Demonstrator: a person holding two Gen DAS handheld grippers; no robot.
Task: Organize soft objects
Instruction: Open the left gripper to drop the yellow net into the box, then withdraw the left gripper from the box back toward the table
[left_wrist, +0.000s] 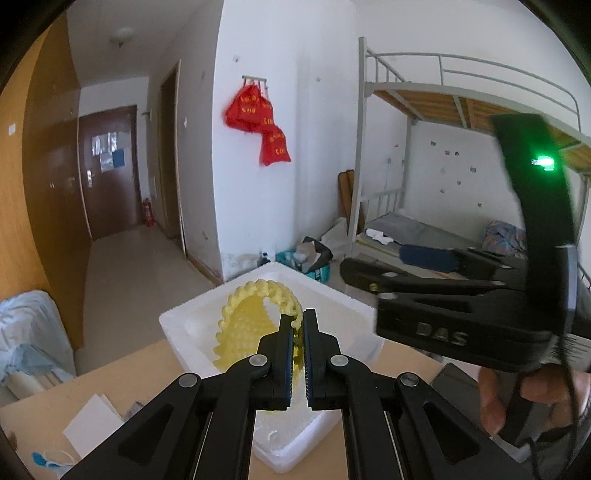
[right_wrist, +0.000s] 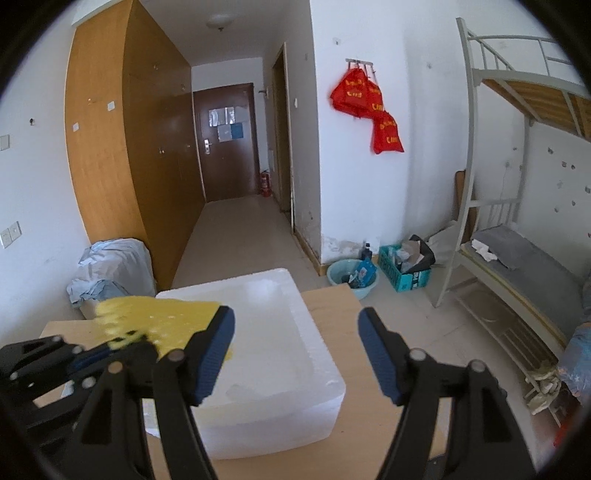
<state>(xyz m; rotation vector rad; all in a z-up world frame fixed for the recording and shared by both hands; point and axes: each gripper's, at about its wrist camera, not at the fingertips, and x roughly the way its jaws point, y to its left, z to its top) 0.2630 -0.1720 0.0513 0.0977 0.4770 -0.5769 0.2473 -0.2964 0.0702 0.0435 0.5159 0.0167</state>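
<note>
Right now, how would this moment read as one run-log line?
left gripper: shut on yellow bumpy foam mesh sleeve | sleeve: over white styrofoam box | right gripper: open, holds nothing

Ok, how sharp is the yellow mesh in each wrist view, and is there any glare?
Left wrist: yellow mesh sharp, pinched in the left gripper; a green light flares on the right gripper's body. Right wrist: mesh smeared by blur; foam box washed out.

left tongs (left_wrist: 299, 332) clamped — right tongs (right_wrist: 295, 354) spread wide.
</note>
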